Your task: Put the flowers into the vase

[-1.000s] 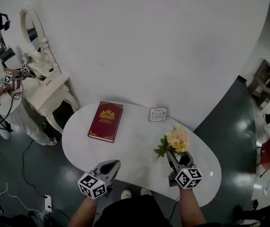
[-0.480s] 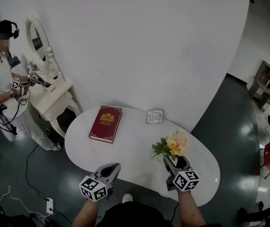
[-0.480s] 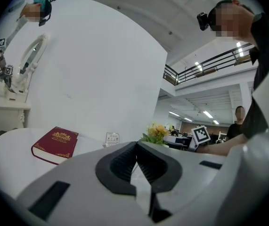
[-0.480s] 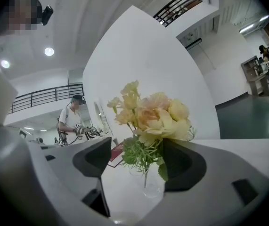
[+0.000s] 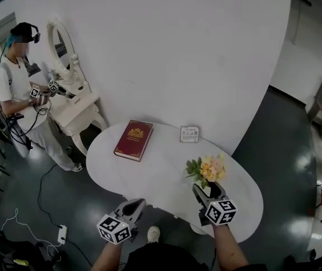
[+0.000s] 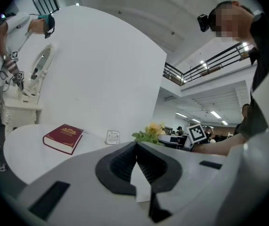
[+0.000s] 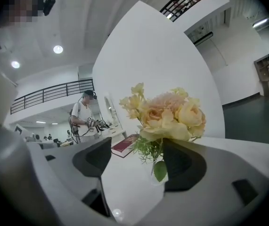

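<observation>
The yellow-and-peach flower bouquet (image 5: pixel 207 168) apparently already stood in a small clear glass vase (image 7: pixel 156 172) near the white oval tabletop's (image 5: pixel 155 176) front-right edge. The right gripper's (image 5: pixel 206 189) jaws gaped around it without pressing; the left gripper's (image 5: pixel 136 204) were closed on nothing.

Table (image 5: pixel 161 171) before curved wall (image 5: pixel 177 49). Book (image 5: pixel 133 140) on table's far left part. Card (image 5: pixel 189 134) at far edge, right of book. Flowers (image 5: pixel 207 169) in vase (image 7: pixel 154 178) on near right part, between right gripper's (image 5: pixel 207 188) parted jaws, nearer its right jaw. Left gripper (image 5: pixel 140 202) at table's near edge, left of right gripper. Dressing table (image 5: pixel 79 103) far left against wall, person (image 5: pixel 20 83) left of it.
</observation>
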`<state>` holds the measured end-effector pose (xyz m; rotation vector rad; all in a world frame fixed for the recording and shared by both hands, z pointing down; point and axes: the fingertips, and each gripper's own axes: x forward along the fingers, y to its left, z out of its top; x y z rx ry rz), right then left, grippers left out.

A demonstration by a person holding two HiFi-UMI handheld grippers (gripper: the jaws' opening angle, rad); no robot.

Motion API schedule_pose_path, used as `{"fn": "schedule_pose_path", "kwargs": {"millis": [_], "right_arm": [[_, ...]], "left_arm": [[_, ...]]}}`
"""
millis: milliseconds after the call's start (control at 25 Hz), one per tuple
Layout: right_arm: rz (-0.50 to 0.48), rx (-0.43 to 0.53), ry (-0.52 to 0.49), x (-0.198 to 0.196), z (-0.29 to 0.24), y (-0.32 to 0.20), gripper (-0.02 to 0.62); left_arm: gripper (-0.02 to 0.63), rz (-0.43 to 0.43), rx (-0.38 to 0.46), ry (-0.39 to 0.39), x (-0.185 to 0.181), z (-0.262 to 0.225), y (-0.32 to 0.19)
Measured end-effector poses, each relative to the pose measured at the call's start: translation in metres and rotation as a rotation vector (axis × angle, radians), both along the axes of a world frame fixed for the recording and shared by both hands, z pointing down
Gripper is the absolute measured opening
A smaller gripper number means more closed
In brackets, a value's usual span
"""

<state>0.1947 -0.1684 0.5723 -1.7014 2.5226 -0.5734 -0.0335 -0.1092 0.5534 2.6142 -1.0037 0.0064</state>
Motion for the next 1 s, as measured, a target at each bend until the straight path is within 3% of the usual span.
{"fn": "schedule_pose_path", "kwargs": {"millis": [400, 1000], "right_arm": [[-0.088, 0.054, -0.006, -0.024, -0.020, 0.008, 0.325], [-0.128, 0.105, -0.010, -0.022, -0.040, 0.015, 0.325]], "left_arm": [[0.011, -0.102, 0.009, 0.009, -0.020, 0.004, 0.033], [0.011, -0.110, 0.063, 0.004, -0.009, -0.015, 0.034]]}}
